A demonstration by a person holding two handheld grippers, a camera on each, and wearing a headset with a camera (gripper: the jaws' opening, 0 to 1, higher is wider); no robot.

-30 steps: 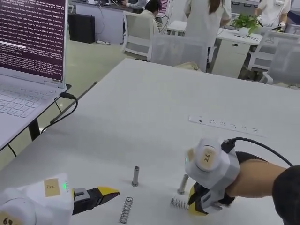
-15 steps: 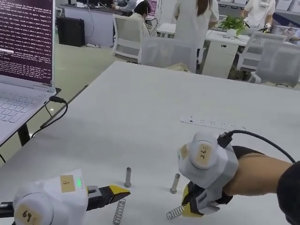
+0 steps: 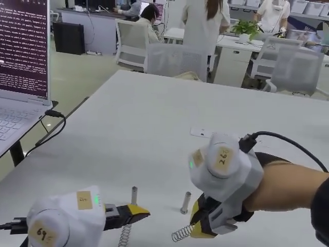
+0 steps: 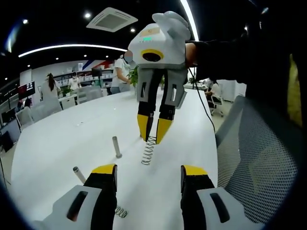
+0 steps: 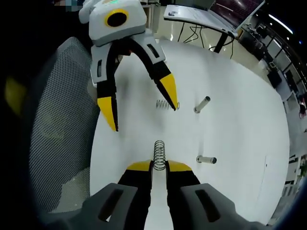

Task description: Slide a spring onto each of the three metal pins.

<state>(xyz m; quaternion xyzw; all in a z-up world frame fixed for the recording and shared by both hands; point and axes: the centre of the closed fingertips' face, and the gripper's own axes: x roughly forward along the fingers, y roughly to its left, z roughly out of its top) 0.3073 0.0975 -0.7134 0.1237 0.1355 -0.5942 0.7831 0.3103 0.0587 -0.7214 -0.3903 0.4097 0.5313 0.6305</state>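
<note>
Right gripper [image 3: 198, 234] is pinched tight on the end of a thin wire coil spring [image 3: 181, 234] that slants down at the smooth white table [image 3: 154, 128]. A round metal pin [image 3: 185, 203] stands just beside, second pin [image 3: 134, 195] further left, heaps of bare top beyond. Left gripper view: left gripper [image 4: 148, 170] gapes wide, loose spring [image 4: 120, 211] below it. Right gripper view: table edge close, mesh chair [image 5: 57, 120] past it.
</note>
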